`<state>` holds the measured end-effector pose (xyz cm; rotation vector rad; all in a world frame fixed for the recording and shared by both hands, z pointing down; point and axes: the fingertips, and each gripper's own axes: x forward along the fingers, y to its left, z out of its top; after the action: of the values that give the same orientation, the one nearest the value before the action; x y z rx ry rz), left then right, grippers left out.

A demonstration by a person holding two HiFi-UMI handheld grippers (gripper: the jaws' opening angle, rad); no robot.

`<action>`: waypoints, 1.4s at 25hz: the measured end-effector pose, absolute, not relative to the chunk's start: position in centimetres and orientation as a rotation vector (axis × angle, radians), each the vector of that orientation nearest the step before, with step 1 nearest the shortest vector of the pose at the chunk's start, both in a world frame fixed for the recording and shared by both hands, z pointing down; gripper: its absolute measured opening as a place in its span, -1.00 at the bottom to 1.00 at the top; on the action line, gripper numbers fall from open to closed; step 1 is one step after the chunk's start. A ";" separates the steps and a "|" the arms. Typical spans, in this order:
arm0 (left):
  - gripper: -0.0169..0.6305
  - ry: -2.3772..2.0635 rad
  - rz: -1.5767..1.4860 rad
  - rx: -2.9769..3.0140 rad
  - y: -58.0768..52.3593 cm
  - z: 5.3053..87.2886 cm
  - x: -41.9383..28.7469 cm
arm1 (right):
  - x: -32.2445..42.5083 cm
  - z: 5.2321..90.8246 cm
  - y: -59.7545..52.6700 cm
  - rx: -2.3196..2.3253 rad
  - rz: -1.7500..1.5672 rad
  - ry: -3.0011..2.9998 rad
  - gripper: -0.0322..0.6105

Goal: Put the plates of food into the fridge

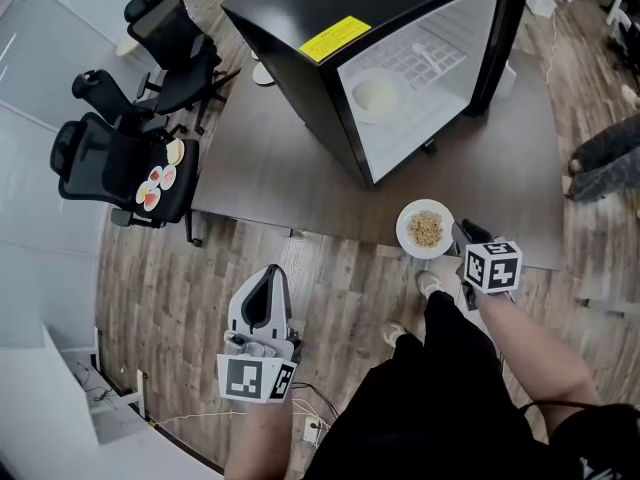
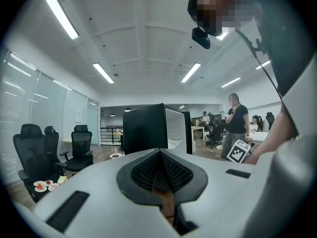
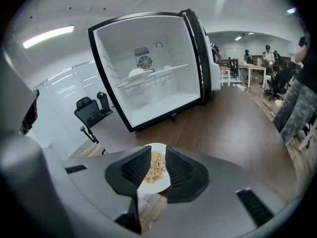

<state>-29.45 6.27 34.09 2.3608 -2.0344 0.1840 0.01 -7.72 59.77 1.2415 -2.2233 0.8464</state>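
My right gripper [image 1: 459,235] is shut on the rim of a white plate of pale crumbly food [image 1: 425,228], holding it over the near edge of the brown table [image 1: 280,168]. In the right gripper view the plate [image 3: 159,180] sits between the two pads [image 3: 136,166]. The black fridge [image 1: 380,58] stands on the table with its door open. A white plate [image 1: 377,96] rests on its wire shelf, also seen as the shelf plate [image 3: 140,74]. My left gripper [image 1: 268,276] hangs over the floor, shut and empty [image 2: 160,155].
A black office chair [image 1: 120,163] left of the table carries several small plates of food [image 1: 157,180]. Two more chairs [image 1: 175,33] stand behind it. A person [image 2: 237,123] stands beyond the fridge. The person's legs [image 1: 450,368] are below me.
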 end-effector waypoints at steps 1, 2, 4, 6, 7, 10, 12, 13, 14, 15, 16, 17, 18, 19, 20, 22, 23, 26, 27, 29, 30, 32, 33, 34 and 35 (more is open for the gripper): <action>-0.94 -2.030 0.188 2.370 6.6 33.9 -29.5 | -0.1 60.3 -6.9 1.246 0.890 -2.217 -0.67; -0.94 -2.026 0.194 2.381 6.9 33.7 -29.4 | -0.1 61.0 -6.2 1.252 0.938 -2.209 -0.67; -0.94 -2.016 0.212 2.399 7.4 33.5 -29.3 | -0.2 62.3 -4.9 1.264 1.034 -2.186 -0.67; -0.94 -2.010 0.232 2.408 7.9 33.4 -29.3 | -0.2 63.7 -3.7 1.277 1.122 -2.151 -0.66; -0.94 -2.010 0.240 2.409 8.1 33.4 -29.3 | -0.1 64.3 -3.0 1.285 1.161 -2.129 -0.61; -0.94 -2.011 0.264 2.406 8.8 33.4 -29.4 | -0.5 66.0 -1.2 1.296 1.270 -2.071 -0.45; -0.94 -2.011 0.284 2.404 9.0 33.5 -29.3 | -0.9 67.3 -0.6 1.299 1.367 -2.044 -0.44; -0.94 -2.011 0.295 2.403 9.1 33.5 -29.2 | -1.1 67.9 -0.4 1.305 1.422 -2.030 -0.44; -0.94 -2.013 0.306 2.402 9.2 33.5 -29.2 | -1.3 68.5 -0.3 1.312 1.477 -2.018 -0.44; -0.94 -2.016 0.315 2.400 9.3 33.5 -29.1 | -1.5 69.0 -0.4 1.318 1.529 -2.012 -0.44; -0.94 -2.019 0.324 2.399 9.4 33.5 -29.2 | -1.8 69.3 -0.5 1.322 1.570 -2.011 -0.44; -0.94 -2.022 0.334 2.398 9.5 33.5 -29.2 | -2.1 69.6 -0.7 1.325 1.596 -2.016 -0.44; -0.94 -2.024 0.345 2.397 9.6 33.5 -29.2 | -2.4 69.8 -0.9 1.328 1.608 -2.023 -0.44; -0.94 -2.024 0.358 2.395 9.8 33.6 -29.2 | -2.6 70.0 -1.2 1.331 1.614 -2.027 -0.44; -0.94 -2.024 0.372 2.391 10.0 33.8 -29.3 | -2.7 70.2 -1.4 1.337 1.620 -2.028 -0.44; -0.94 -2.026 0.398 2.375 10.3 34.2 -29.6 | -2.8 70.6 -1.7 1.361 1.633 -2.023 -0.45; -0.94 -2.027 0.408 2.366 10.4 34.5 -29.7 | -2.9 70.7 -1.8 1.372 1.638 -2.023 -0.45; -0.94 -2.025 0.428 2.352 10.6 35.3 -29.9 | -3.5 70.6 -1.7 1.359 1.704 -2.023 -0.45; -0.94 -2.022 0.431 2.351 10.7 35.5 -29.8 | -3.8 70.7 -1.6 1.351 1.739 -2.015 -0.45; -0.94 -2.016 0.435 2.348 10.7 35.7 -29.7 | -4.2 71.0 -1.4 1.350 1.811 -1.989 -0.45; -0.94 -2.012 0.437 2.350 10.8 35.6 -29.6 | -4.3 71.2 -1.5 1.358 1.845 -1.973 -0.45; -0.94 -2.006 0.444 2.359 10.7 35.4 -29.3 | -4.2 71.6 -1.6 1.382 1.894 -1.950 -0.45; -0.94 -2.007 0.446 2.365 10.7 35.2 -29.2 | -4.1 71.7 -1.7 1.392 1.905 -1.946 -0.45; -0.94 -2.010 0.446 2.369 10.7 35.1 -29.2 | -4.0 71.8 -1.7 1.397 1.911 -1.942 -0.45; -0.94 -2.014 0.445 2.370 10.7 35.0 -29.2 | -4.0 71.9 -1.5 1.396 1.919 -1.937 -0.45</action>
<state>-29.16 10.74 35.04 2.3695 -2.0138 0.4449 -4.01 -1.52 71.93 1.3962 -1.9366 1.9186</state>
